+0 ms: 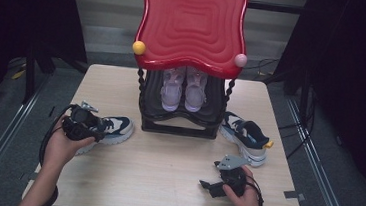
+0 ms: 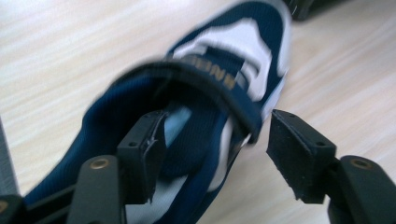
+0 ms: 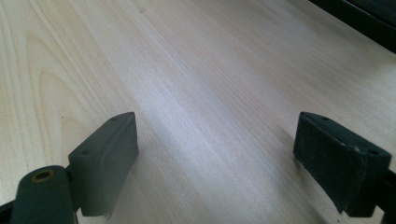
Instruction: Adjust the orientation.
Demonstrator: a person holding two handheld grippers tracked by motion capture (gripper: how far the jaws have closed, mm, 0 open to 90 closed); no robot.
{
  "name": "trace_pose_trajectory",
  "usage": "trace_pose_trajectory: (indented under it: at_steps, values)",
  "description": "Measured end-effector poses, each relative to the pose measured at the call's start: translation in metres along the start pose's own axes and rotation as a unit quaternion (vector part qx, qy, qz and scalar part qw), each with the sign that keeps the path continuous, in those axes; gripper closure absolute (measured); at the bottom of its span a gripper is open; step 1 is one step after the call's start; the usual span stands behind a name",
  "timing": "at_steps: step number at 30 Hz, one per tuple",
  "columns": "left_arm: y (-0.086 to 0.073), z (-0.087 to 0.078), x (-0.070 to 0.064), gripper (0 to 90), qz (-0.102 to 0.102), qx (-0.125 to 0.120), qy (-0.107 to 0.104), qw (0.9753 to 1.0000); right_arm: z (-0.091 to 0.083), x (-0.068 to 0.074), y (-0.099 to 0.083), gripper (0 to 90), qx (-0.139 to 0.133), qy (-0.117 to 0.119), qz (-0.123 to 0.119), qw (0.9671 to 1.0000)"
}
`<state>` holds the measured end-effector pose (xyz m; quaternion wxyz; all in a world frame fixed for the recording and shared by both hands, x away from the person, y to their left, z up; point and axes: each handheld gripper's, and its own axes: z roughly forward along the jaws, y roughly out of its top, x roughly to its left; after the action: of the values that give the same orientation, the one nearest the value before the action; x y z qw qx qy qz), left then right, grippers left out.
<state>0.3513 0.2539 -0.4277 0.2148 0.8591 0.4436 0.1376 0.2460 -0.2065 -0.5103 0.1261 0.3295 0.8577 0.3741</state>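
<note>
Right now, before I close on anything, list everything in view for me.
navy-and-white sneakers: 2; one left of the rack at the left gripper, one right of the rack.
lilac sneakers: 2, side by side on the rack's lower shelf.
shoe rack: 1, red wavy top, black base, table's far middle.
balls: 2, yellow and pink, on the top's front corners.
table: 1, light wood.
left gripper: open, one jaw inside the sneaker's opening.
right gripper: open, over bare table.
</note>
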Motion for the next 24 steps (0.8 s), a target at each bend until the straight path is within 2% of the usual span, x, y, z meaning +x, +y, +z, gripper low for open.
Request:
trace_pose_trajectory:
  at_steps: [5, 12, 14, 19, 21, 24]
  values:
    - [-0.005, 0.001, -0.004, 38.0, 0.006, 0.01, -0.008, 0.9999, 0.0, 0.0, 0.0, 13.5, 0.0, 0.0, 0.0, 1.0]
    - [-0.008, -0.007, -0.013, 48.5, 0.014, 0.023, -0.023, 0.9994, 0.0, 0.0, 0.0, 13.5, 0.0, 0.0, 0.0, 1.0]
    - [-0.009, -0.008, -0.015, 53.4, 0.016, 0.027, -0.022, 0.9993, 0.0, 0.0, 0.0, 13.5, 0.0, 0.0, 0.0, 1.0]
    - [-0.009, -0.011, -0.016, 72.9, 0.015, 0.036, -0.013, 0.9992, 0.0, 0.0, 0.0, 13.5, 0.0, 0.0, 0.0, 1.0]
    - [-0.008, -0.01, -0.016, 75.7, 0.012, 0.038, -0.009, 0.9992, 0.0, 0.0, 0.0, 13.6, 0.0, 0.0, 0.0, 1.0]
    - [-0.007, -0.009, -0.018, 79.0, -0.002, 0.028, 0.0, 0.9996, 0.0, 0.0, 0.0, 13.5, 0.0, 0.0, 0.0, 1.0]
